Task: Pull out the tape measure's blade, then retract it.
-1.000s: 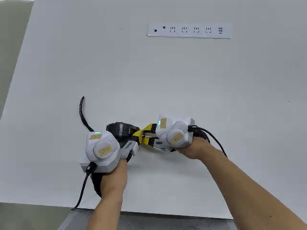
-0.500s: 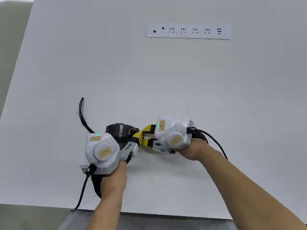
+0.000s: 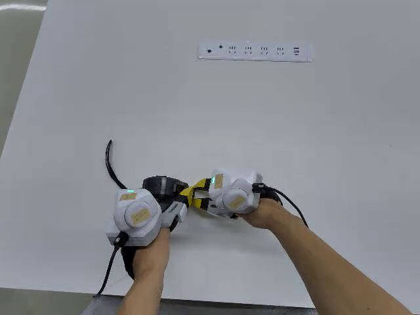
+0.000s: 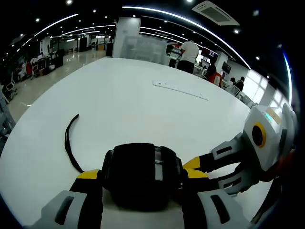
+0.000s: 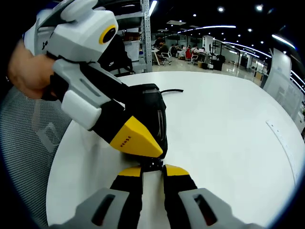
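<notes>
Tape measure (image 3: 161,186) clamped in left hand-held gripper (image 4: 142,172), blade end pinched by facing right hand-held gripper (image 5: 153,168).

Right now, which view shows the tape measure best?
Left gripper view: the tape measure sits centred, clamped by the left gripper. Head view shows it small, half hidden; right gripper view, partly behind that gripper.

A white table (image 3: 328,164) bears a power strip (image 3: 254,50) toward its far edge and a black tape measure (image 3: 161,186) near its front edge.
</notes>
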